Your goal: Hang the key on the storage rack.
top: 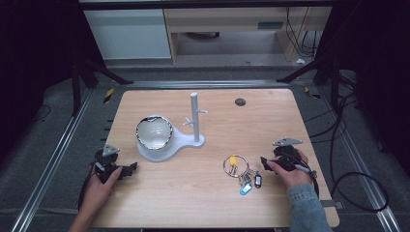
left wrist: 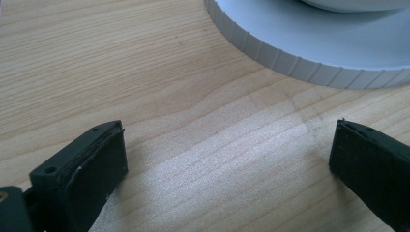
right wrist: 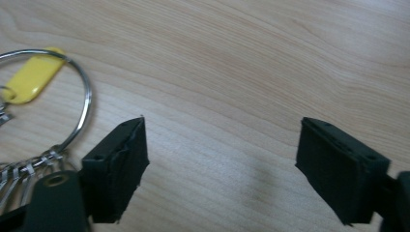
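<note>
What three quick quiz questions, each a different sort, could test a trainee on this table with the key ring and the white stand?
1. True or false: the bowl sits on the white stand.
2. Which gripper is nearer the key ring: A left gripper, B right gripper?
3. Fill in: the tag inside the ring is ___.

Key: 1 true; 2 B; 3 yellow.

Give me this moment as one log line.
left gripper: open, empty, by white stand | right gripper: open, empty, beside key ring | bowl: on stand base | keys: flat on table
</note>
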Tool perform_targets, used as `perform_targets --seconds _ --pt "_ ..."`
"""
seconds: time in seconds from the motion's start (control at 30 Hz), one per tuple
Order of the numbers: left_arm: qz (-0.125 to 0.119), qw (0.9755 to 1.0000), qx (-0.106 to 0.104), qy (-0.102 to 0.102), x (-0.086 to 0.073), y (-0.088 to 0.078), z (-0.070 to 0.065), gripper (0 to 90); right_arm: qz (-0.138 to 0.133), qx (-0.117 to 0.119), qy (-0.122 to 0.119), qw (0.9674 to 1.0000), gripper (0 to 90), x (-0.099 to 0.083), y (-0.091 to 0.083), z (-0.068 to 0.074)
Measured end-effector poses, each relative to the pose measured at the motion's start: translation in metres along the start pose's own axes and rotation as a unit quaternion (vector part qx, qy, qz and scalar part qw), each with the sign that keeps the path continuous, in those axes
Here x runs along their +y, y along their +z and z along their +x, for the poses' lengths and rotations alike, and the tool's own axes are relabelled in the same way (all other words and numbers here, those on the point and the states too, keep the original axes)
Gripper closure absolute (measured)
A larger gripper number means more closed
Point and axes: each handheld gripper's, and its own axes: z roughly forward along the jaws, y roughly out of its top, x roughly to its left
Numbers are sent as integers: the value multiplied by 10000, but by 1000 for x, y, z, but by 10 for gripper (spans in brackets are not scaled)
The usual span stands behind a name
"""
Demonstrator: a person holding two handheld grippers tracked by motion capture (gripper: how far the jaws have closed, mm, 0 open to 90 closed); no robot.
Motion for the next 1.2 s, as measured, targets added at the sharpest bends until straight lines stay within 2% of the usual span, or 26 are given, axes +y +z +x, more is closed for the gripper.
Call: perform_targets --seconds 0.03,0.1,0.17,0.3,0.37,0.5,0.57,0.63,0.7,0.77,0.8,0.87,1.03,1.07,1.2 --pt "12 10000 1 9 0 0 0 0 29 7 -24 10000 244 1 -1 1" --pt "13 10000 4 16 0 0 0 0 101 57 -224 9997 293 6 -4 3" --pt "14 10000 3 6 0 0 0 0 170 164 -277 9993 340 9 -5 4" --pt "12 10000 3 4 0 0 0 0 485 307 -601 9965 417 19 -6 6" --pt "12 10000 5 3 0 0 0 0 632 472 -733 9942 457 24 -6 8" --pt "12 10000 5 4 0 0 0 0 939 696 -1039 9877 541 32 -5 14" --pt "10 10000 7 1 0 0 0 0 1090 781 -1272 9828 590 35 -7 18" --pt "9 10000 6 -1 0 0 0 0 1184 859 -1385 9795 619 37 -7 21" --pt "9 10000 7 0 0 0 0 0 1293 997 -1527 9747 671 41 -8 25" --pt "10 10000 8 1 0 0 0 0 1355 1061 -1584 9723 701 43 -8 28" --pt "10 10000 8 0 0 0 0 0 1417 1132 -1665 9692 720 44 -8 31" --pt "11 10000 8 1 0 0 0 0 1507 1170 -1771 9655 743 44 -6 35" --pt "10 10000 8 0 0 0 0 0 1644 1267 -1900 9596 790 43 -2 42" --pt "10 10000 8 0 0 0 0 0 1698 1293 -1947 9574 800 42 0 45" --pt "2 10000 6 0 0 0 0 0 1772 1317 -2034 9539 813 43 3 50"
